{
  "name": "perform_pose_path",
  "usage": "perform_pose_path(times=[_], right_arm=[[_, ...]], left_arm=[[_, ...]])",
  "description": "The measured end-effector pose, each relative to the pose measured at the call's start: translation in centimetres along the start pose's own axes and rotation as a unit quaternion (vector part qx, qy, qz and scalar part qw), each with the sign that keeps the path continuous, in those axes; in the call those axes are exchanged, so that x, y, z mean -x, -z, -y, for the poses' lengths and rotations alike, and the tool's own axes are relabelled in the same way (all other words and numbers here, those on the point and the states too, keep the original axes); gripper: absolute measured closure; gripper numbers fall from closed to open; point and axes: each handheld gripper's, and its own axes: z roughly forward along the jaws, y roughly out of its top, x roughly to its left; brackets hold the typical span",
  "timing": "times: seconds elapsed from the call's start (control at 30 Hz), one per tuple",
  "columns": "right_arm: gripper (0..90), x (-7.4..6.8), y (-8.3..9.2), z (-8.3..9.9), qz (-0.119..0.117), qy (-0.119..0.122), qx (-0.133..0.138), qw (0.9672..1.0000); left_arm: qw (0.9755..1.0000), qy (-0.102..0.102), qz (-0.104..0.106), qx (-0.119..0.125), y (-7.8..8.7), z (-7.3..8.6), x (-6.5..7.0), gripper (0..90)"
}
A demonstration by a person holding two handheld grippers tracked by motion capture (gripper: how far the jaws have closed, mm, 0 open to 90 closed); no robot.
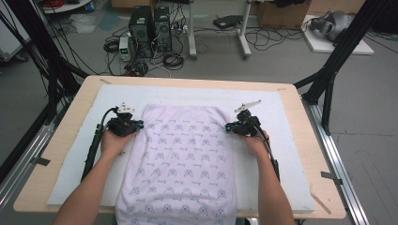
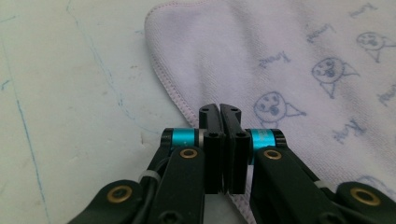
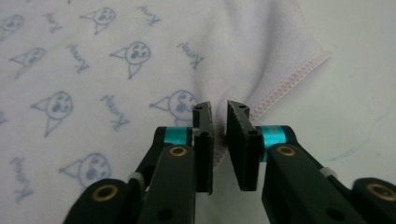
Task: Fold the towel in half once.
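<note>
A pale lilac towel (image 1: pixel 183 159) printed with small blue faces lies flat on the white mat, its near end hanging over the table's front edge. My left gripper (image 1: pixel 139 125) sits at the towel's left edge near the far corner. In the left gripper view its jaws (image 2: pixel 219 109) are pressed together on the stitched hem of the towel (image 2: pixel 280 56). My right gripper (image 1: pixel 228 126) sits at the right edge opposite. In the right gripper view a raised fold of the towel (image 3: pixel 93 70) is pinched between the nearly closed jaws of that gripper (image 3: pixel 218 109).
A white mat (image 1: pixel 291 122) covers most of the wooden table (image 1: pixel 70 117), with bare mat on both sides of the towel. Black frame posts (image 1: pixel 328 79) stand at the table's far corners. Computer towers (image 1: pixel 150 28) and cables lie on the floor beyond.
</note>
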Motion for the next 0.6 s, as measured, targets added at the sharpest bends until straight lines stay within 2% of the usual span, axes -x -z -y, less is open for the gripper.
perform_pose_path(times=[0.13,0.2,0.27,0.33,0.37,0.47,0.53,0.57,0.6], right_arm=[[83.6,0.0,0.5,-0.2,-0.004,-0.003,0.008,1.0],[83.9,-0.1,1.1,-0.3,-0.001,0.0,0.015,0.9999],[84.2,-0.2,2.1,-0.6,-0.005,0.001,0.027,0.9996],[84.3,-0.4,3.2,-0.9,-0.011,0.003,0.043,0.999],[84.3,-0.6,3.8,-0.9,-0.016,0.006,0.051,0.9986],[84.3,-1.5,5.4,-0.8,-0.045,0.012,0.065,0.9968],[84.3,-2.5,6.3,-0.2,-0.058,0.021,0.056,0.9965],[84.3,-3.1,6.6,0.4,-0.074,0.025,0.055,0.9955],[84.3,-3.7,6.9,1.0,-0.076,0.036,0.049,0.9953]], left_arm=[[0.9999,-0.003,-0.006,0.012,0.7,-0.2,0.0,88.0],[0.9996,-0.004,-0.004,0.028,1.4,-0.5,0.0,88.0],[0.9993,-0.009,0.001,0.038,2.3,-0.7,0.1,88.0],[0.999,-0.022,0.005,0.037,3.2,-0.8,0.3,88.0],[0.9989,-0.021,0.008,0.04,3.6,-0.8,0.4,88.0],[0.9981,-0.024,0.021,0.052,5.5,-0.2,0.8,88.0],[0.9979,-0.037,0.034,0.041,6.6,0.6,1.4,88.0],[0.9974,-0.047,0.04,0.037,7.1,1.2,1.8,88.0],[0.9967,-0.055,0.052,0.031,7.6,1.9,2.2,87.9]])
